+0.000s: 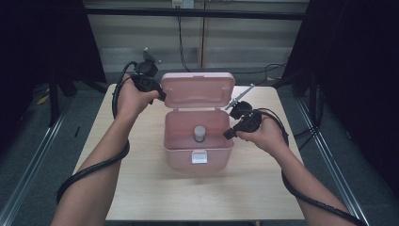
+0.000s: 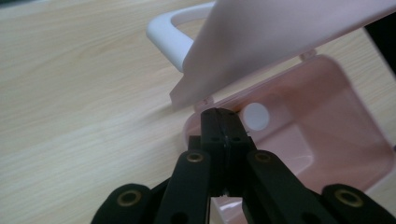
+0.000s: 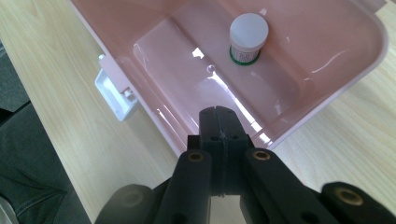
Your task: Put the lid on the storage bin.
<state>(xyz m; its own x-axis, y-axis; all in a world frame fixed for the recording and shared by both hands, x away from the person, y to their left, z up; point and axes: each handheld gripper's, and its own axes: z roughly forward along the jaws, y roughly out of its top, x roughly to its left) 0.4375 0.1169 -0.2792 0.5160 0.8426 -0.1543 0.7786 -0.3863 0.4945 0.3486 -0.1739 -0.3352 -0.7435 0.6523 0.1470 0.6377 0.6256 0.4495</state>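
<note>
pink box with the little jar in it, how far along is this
Done, it seems: the small jar stands upright inside the pink box. In hand: nothing is gripped. The left gripper is shut, at the box's rear corner beside the raised lid; the right gripper is shut and empty, above the box's rim. Left: probably lowering the lid and fastening the white latch at the front.

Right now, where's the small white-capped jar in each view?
High view: jar stands at the picture's centre, inside the open pink box.
Left gripper view: its white cap shows just right of the shut tongs' tips.
Right gripper view: jar at upper centre on the box floor.
Shared landmark: the pink box.
</note>
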